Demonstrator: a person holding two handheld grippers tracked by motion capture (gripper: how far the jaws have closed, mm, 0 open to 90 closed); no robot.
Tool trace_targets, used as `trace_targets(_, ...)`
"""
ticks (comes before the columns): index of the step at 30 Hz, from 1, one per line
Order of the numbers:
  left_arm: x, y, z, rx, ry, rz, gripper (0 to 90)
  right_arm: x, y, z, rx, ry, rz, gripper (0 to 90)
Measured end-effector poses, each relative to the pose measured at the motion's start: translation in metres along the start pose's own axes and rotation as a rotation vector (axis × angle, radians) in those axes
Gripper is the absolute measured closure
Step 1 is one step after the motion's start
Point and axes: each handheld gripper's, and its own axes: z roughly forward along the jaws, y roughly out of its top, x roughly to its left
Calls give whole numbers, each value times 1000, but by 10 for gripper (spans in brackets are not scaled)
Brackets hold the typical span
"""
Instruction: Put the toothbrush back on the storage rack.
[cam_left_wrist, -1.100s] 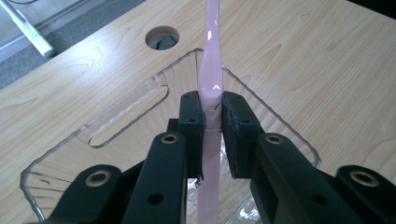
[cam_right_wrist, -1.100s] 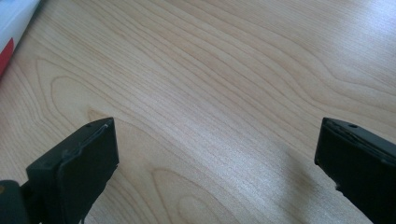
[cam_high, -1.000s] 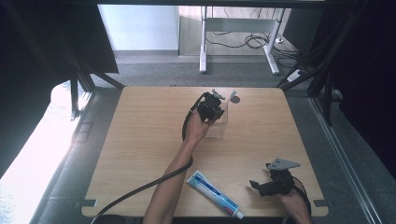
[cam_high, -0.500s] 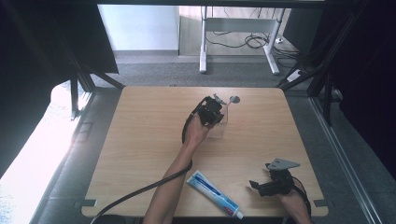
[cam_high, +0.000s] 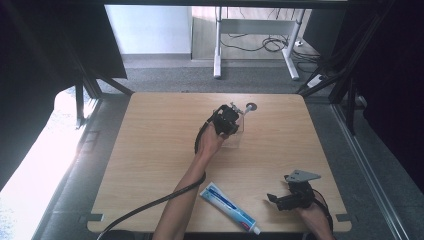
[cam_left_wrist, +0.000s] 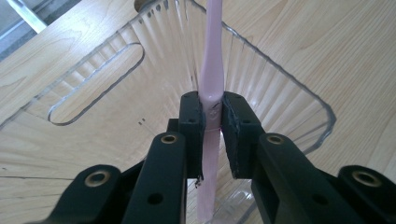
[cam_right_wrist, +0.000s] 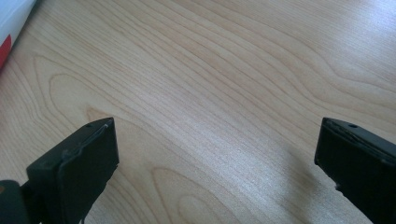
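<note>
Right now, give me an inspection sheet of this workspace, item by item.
Surface: wooden table, bare grain.
Job's things: pink toothbrush handle reaching into a clear ribbed cup.
Clutter: toothpaste tube lying flat near the front edge; small round fitting at the far edge.
Grippers: left gripper shut on the toothbrush handle; right gripper open over bare wood.
Cables: black cable trailing off the front; cords on the floor beyond.
Surroundings: white desk frame, dark drapes.
</note>
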Motion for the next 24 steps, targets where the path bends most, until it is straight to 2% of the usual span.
trace_targets(1,0,0,0,3,6,5,820,0,0,0,1,1,0,0)
trace_targets(9,0,0,0,8,2,4,822,0,0,0,1,-1,-2,0)
trace_targets(21,2,4,-11,-34,0,-6,633,0,0,-1,-4,-2,-2,0)
trace_targets(24,2,5,-15,-44,-11,-17,597,0,0,-1,-4,-4,-6,0)
